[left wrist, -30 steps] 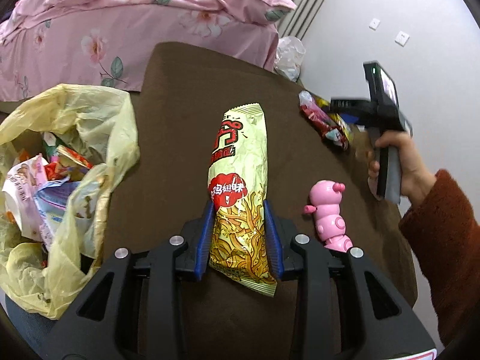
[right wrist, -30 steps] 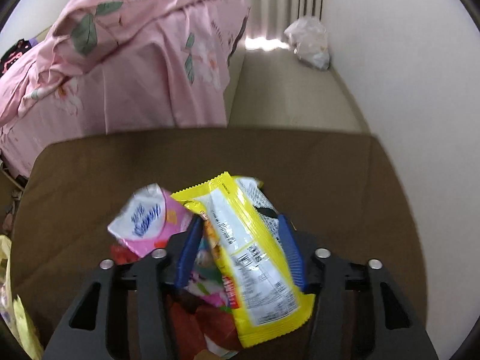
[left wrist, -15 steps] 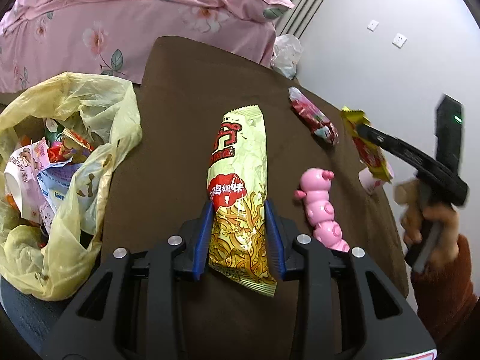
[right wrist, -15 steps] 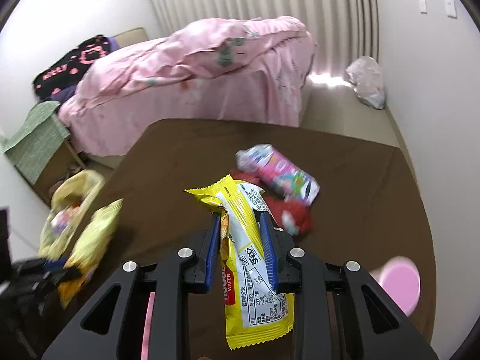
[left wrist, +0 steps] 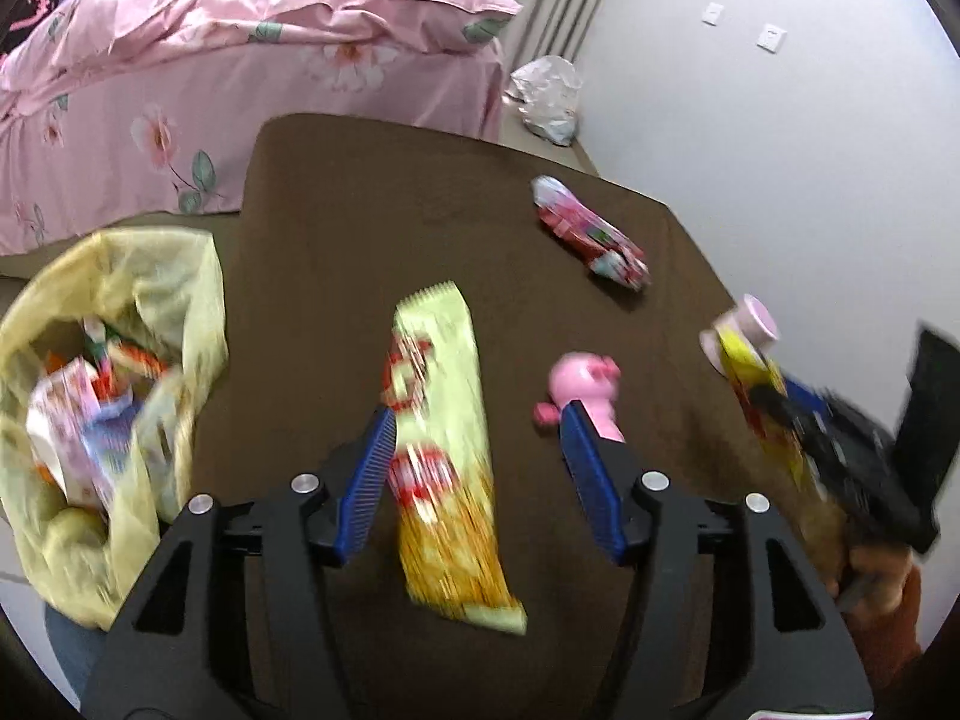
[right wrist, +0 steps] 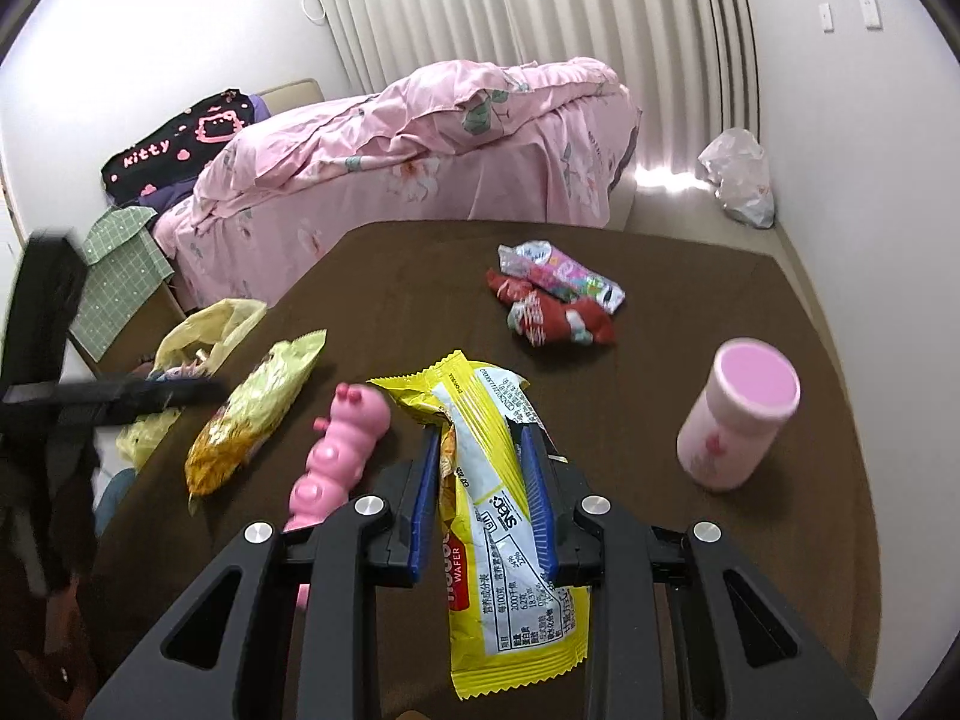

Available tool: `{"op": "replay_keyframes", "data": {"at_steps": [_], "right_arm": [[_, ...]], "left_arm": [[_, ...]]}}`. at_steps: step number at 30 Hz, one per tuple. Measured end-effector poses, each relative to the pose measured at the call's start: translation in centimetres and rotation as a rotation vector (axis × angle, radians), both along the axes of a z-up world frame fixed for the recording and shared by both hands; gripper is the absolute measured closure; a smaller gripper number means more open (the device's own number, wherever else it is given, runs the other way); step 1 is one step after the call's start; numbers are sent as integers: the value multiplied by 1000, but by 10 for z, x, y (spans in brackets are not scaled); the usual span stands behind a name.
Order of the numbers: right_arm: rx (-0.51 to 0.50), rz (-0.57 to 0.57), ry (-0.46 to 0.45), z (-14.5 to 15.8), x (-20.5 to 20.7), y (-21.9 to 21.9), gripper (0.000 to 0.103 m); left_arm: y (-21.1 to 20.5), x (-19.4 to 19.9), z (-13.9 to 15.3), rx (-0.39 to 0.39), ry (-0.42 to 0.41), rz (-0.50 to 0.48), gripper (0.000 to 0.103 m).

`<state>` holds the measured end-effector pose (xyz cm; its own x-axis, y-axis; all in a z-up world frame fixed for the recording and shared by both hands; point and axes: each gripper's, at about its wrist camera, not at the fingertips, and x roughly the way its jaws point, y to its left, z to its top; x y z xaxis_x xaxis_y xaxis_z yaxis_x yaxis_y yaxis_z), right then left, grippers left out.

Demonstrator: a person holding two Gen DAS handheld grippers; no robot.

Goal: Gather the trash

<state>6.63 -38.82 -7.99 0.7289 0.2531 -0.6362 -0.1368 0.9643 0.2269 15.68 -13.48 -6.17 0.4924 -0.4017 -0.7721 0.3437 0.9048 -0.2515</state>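
Observation:
My left gripper (left wrist: 477,447) is open, its jaws wide apart. A green-yellow snack packet (left wrist: 441,450) lies between them on the brown table (left wrist: 360,228), blurred and free of the blue pads. The yellow trash bag (left wrist: 102,396), full of wrappers, hangs at the table's left edge. My right gripper (right wrist: 480,474) is shut on a yellow wafer wrapper (right wrist: 504,516) and holds it above the table. The green-yellow packet also shows in the right wrist view (right wrist: 252,414), left of the wafer wrapper.
A pink caterpillar toy (right wrist: 339,456) lies between the two packets. A pink cup (right wrist: 741,420) stands at the right. Red and pink wrappers (right wrist: 555,294) lie at the table's far side. A pink bed (right wrist: 420,162) stands beyond.
My left gripper has opened and let go of the green-yellow packet. My right gripper has lifted the yellow wafer wrapper and swung toward the near, left side of the table.

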Motion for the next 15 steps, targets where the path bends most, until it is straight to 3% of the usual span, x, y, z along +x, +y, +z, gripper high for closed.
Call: {"op": "replay_keyframes", "data": {"at_steps": [7, 12, 15], "right_arm": [[0, 33, 24, -17, -21, -6, 71], [23, 100, 8, -18, -35, -10, 46], [51, 140, 23, -16, -42, -16, 44]], "left_arm": [[-12, 39, -19, 33, 55, 35, 50], [-17, 20, -22, -2, 66, 26, 50], [-16, 1, -19, -4, 50, 23, 50]]}}
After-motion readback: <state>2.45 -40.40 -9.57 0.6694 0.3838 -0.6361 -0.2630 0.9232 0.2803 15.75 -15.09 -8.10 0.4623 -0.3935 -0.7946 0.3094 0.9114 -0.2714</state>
